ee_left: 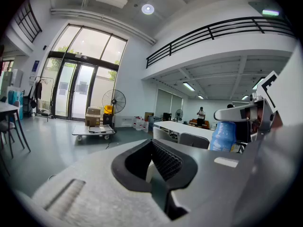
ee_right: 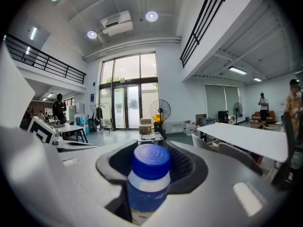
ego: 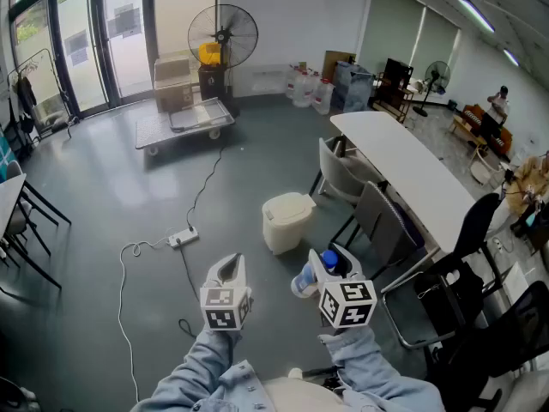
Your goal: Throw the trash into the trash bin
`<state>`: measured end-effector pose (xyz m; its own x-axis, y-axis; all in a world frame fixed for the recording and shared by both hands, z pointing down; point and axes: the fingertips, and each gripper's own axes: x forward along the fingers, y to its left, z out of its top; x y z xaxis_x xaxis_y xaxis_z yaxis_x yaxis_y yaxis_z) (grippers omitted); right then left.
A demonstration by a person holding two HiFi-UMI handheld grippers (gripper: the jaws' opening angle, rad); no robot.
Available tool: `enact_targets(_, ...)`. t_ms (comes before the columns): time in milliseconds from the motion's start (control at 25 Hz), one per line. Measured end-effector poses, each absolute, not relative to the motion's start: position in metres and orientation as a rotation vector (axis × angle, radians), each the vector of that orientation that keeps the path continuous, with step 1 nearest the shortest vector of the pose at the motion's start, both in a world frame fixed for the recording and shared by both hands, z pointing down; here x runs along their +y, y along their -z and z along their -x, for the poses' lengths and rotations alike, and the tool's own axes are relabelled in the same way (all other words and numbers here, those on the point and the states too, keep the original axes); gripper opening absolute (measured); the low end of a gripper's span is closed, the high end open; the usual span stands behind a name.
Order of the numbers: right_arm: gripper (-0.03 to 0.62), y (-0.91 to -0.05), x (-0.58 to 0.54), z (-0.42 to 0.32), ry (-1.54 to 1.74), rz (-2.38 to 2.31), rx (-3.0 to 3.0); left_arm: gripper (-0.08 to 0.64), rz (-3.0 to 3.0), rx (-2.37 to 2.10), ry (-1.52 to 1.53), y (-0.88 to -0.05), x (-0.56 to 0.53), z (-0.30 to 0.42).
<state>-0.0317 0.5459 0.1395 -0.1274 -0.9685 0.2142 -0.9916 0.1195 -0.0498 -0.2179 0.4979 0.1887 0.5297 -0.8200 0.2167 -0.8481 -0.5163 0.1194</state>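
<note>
The right tool (ego: 330,264) was clenched on the trash, a small plastic bottle (ego: 303,283) with a blue cap; in the right gripper view the cap faced up and back toward the camera, the labelled body dropped away below the jaws, and the pads pressed it from both sides; its long axis therefore ran roughly upright with a slight tilt, not along the tool. The left tool (ego: 228,269) carried nothing; its jaws stood a little apart with only floor showing through the gap.

The trash bin (ego: 287,221), cream-coloured, stood on the grey floor (ego: 103,196) ahead of both tools; in the head view it sat between their two lines and seemingly a touch nearer the right one, so the bottle had to travel forward and slightly toward the left; both tools pointed only a little below level, well above the bin. The bin's top looked covered by a lid; whether it swings or lifts off could not be told. If it has to be lifted, the free left tool was well placed to do it.

The white counter (ego: 412,166) and its chairs (ego: 377,217) stood just to the bin's right; a cable with a power strip (ego: 183,238) lay on the floor to its left, clear of the likely path.
</note>
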Motion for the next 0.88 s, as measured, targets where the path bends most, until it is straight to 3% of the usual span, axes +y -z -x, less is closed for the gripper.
enact_targets(520,0.190,-0.146,0.549,0.056,-0.405,-2.072,-2.238,0.008,-2.603,-1.365,-0.229,-0.201,0.489,0.252)
enact_targets(880,0.190,-0.170,0.553,0.036,-0.484,-2.115,-2.130,0.008,-2.634,-1.288,-0.265,-0.220,0.478,0.233)
